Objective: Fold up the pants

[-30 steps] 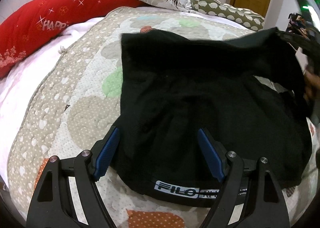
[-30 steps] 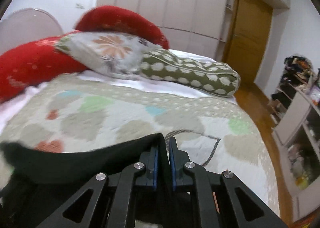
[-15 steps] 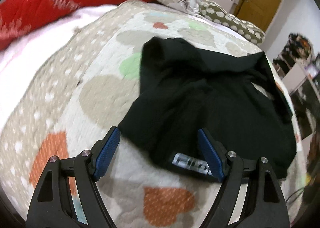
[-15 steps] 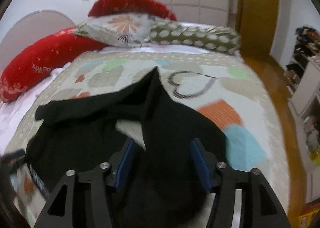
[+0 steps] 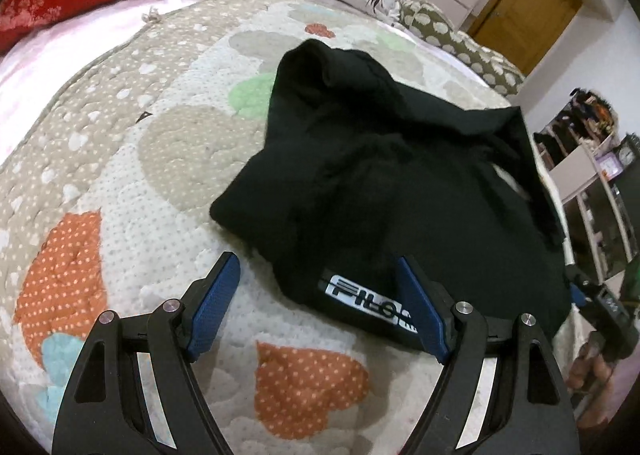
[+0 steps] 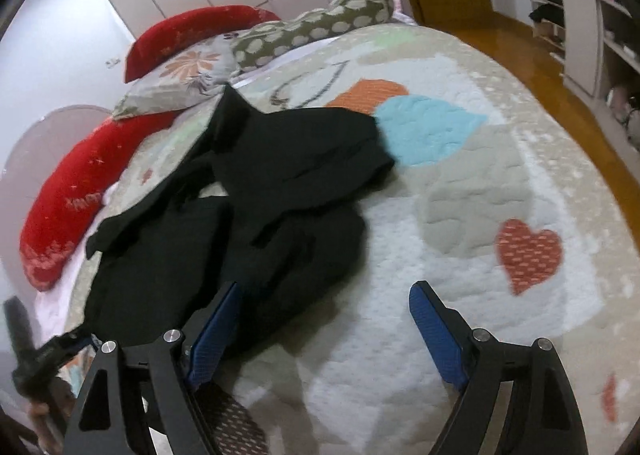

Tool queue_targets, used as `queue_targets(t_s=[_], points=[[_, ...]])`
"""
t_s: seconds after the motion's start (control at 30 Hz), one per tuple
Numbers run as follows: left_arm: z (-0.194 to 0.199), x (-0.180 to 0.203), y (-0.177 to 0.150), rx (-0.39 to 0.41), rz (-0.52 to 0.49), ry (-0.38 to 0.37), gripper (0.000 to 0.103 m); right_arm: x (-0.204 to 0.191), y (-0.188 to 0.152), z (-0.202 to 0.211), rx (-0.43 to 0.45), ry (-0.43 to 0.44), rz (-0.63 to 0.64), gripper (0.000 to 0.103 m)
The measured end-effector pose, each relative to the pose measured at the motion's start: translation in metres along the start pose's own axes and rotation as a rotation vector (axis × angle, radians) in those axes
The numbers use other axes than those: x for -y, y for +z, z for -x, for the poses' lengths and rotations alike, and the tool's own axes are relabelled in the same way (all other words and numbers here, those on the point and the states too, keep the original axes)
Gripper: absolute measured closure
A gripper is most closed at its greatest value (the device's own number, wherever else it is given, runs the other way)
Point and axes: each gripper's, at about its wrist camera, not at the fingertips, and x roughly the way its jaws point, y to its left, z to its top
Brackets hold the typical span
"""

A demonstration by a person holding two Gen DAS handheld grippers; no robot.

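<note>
The black pants (image 5: 400, 183) lie in a rumpled heap on the quilted bed cover (image 5: 140, 183), with a white logo band (image 5: 368, 305) at the near edge. My left gripper (image 5: 320, 307) is open and empty, its jaws standing apart just in front of the logo band. In the right wrist view the pants (image 6: 248, 215) lie to the left of centre. My right gripper (image 6: 324, 331) is open and empty above the quilt (image 6: 460, 235), its left finger over the pants' near edge.
Red bolster cushions (image 6: 68, 199), a floral pillow (image 6: 180, 79) and a spotted bolster (image 6: 312, 27) line the head of the bed. A wooden door (image 5: 524, 27) and cluttered shelves (image 6: 592, 23) stand beyond the bed. The other gripper shows at the edge in each view.
My right gripper has opened and let go of the pants, which dropped onto the bed. Both grippers have drawn back from the heap. The left gripper stayed open.
</note>
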Motion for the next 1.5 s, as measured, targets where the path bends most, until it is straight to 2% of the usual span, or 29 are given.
queue_targets(t_s=[0.1,0.23,0.27,0.3,0.33,0.37,0.4,0.47,0.5,0.57,0.7,0.8,0.9,0.93,0.97,1.03,1.13,1.2,1.27,1.4,1.43,1.47,1.5], points=[[-0.007,0.005,0.006,0.006,-0.004,0.003,0.023,-0.009,-0.001,-0.006,-0.008,0.013,0.01,0.019],[-0.013,0.003,0.013,0.014,0.026,-0.06,0.023,-0.014,0.001,-0.016,0.013,0.01,0.021,0.019],[-0.015,0.002,0.016,0.022,0.041,-0.082,0.03,-0.014,0.002,-0.017,0.026,0.012,0.015,0.02],[-0.017,0.0,0.019,0.029,0.063,-0.089,0.058,-0.013,0.003,-0.018,0.051,0.016,0.001,0.022],[-0.021,-0.001,0.021,0.019,0.079,-0.084,0.073,-0.012,0.005,-0.021,0.074,0.022,-0.006,0.03],[-0.025,-0.002,0.024,0.018,0.093,-0.083,0.075,-0.011,0.007,-0.023,0.083,0.016,-0.007,0.047],[-0.025,-0.002,0.024,0.024,0.103,-0.084,0.079,-0.01,0.009,-0.025,0.085,-0.002,-0.01,0.055],[-0.021,0.0,0.024,0.027,0.091,-0.085,0.082,-0.006,0.01,-0.02,0.1,0.022,-0.033,0.083],[-0.013,0.002,0.023,0.041,0.075,-0.092,0.084,-0.004,0.011,-0.017,0.102,0.045,-0.048,0.084],[0.002,0.002,0.023,0.064,0.063,-0.116,0.085,-0.001,0.009,-0.002,0.119,0.073,-0.061,0.085],[0.044,-0.012,0.027,0.131,0.061,-0.148,0.086,-0.007,0.006,0.044,0.181,0.069,-0.019,0.086],[0.065,-0.032,0.023,0.153,0.068,-0.13,0.086,-0.002,-0.003,0.085,0.221,0.031,0.014,0.086],[0.058,-0.05,0.012,0.111,0.096,-0.098,0.086,0.015,-0.016,0.104,0.205,-0.047,0.029,0.084],[0.052,-0.051,0.008,0.091,0.1,-0.091,0.086,0.024,-0.02,0.102,0.182,-0.083,0.024,0.074],[0.048,-0.053,0.002,0.07,0.1,-0.08,0.086,0.033,-0.025,0.099,0.146,-0.121,-0.003,0.058],[0.044,-0.054,-0.01,0.056,0.095,-0.046,0.087,0.053,-0.034,0.098,0.101,-0.19,-0.074,0.055],[0.038,-0.053,-0.021,0.041,0.093,-0.027,0.086,0.078,-0.045,0.112,0.109,-0.207,-0.142,0.053],[0.037,-0.055,-0.021,0.037,0.105,-0.029,0.087,0.09,-0.049,0.116,0.104,-0.192,-0.17,0.053],[0.037,-0.055,-0.021,0.038,0.105,-0.025,0.087,0.094,-0.052,0.111,0.089,-0.135,-0.183,0.053],[0.036,-0.05,-0.022,0.039,0.098,-0.003,0.087,0.086,-0.059,0.078,0.039,-0.019,-0.183,0.052],[0.036,-0.05,-0.022,0.038,0.099,-0.002,0.087,0.079,-0.061,0.074,0.037,-0.023,-0.152,0.053],[0.036,-0.051,-0.022,0.036,0.102,-0.002,0.087,0.067,-0.061,0.071,0.046,-0.04,-0.075,0.068],[0.037,-0.051,-0.022,0.033,0.103,-0.004,0.087,0.059,-0.061,0.07,0.042,-0.041,-0.034,0.077]])
